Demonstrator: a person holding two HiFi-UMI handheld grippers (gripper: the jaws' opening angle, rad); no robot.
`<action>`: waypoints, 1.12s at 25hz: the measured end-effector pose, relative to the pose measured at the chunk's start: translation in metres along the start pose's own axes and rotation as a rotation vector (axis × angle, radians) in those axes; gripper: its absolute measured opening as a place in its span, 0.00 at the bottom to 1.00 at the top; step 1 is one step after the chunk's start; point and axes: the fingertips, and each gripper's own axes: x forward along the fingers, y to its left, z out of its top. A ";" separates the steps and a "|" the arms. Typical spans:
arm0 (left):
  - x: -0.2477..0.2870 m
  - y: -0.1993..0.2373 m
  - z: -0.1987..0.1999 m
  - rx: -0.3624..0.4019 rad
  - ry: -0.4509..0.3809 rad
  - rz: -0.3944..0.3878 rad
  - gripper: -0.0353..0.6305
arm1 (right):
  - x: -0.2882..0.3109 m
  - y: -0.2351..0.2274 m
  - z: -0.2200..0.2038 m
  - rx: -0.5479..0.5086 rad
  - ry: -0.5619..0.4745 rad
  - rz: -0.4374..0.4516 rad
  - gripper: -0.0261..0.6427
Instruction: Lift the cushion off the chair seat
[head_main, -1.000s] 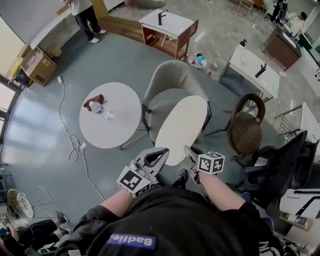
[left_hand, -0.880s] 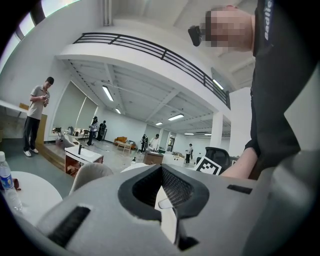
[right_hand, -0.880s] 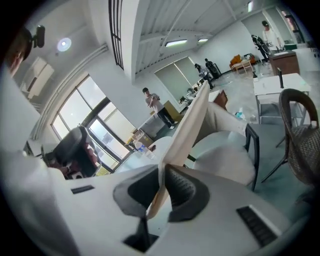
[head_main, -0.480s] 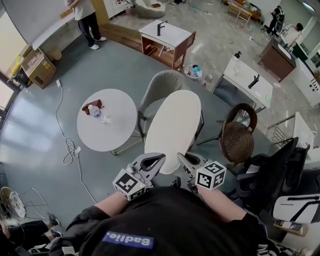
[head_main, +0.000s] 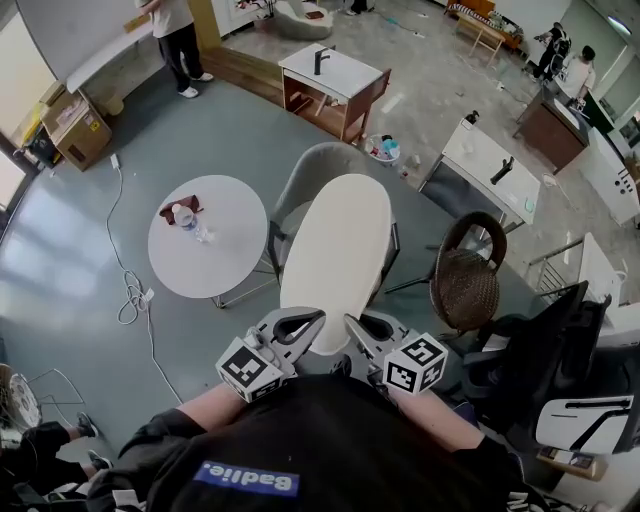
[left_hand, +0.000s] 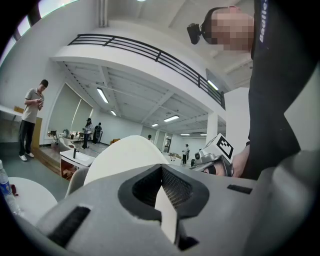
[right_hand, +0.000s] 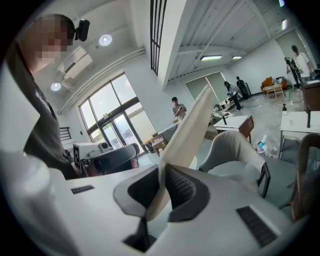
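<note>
The cushion was found held up in front of the person, an oval pad with its long axis running away from the body toward the chair. Its near end sat at the two tools and its far end reached over the seat. The left gripper and the right gripper stood side by side at that near edge, neither clearly nearer than the other. In the left gripper view, the jaws were closed down on the thin edge of the pad, which passed between the ribbed pads. The right gripper view showed the same: jaws nearly together, pinching the edge, with the cushion rising steeply up and away from them. In that view the grey seat lay bare below and to the right of the pad, apart from it. On this evidence the cushion was judged to be off the seat, though contact at the far end could not be ruled out. A round table stood just left of the chair, clear of the pad.
</note>
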 end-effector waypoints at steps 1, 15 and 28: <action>0.000 -0.001 -0.001 0.000 0.002 0.000 0.07 | 0.000 0.002 -0.001 -0.007 0.002 0.004 0.11; -0.003 -0.008 0.005 0.003 0.006 0.011 0.07 | 0.001 0.019 0.002 -0.081 0.002 0.034 0.11; -0.002 -0.007 0.013 -0.009 0.007 0.019 0.07 | 0.001 0.020 0.005 -0.089 -0.014 0.034 0.11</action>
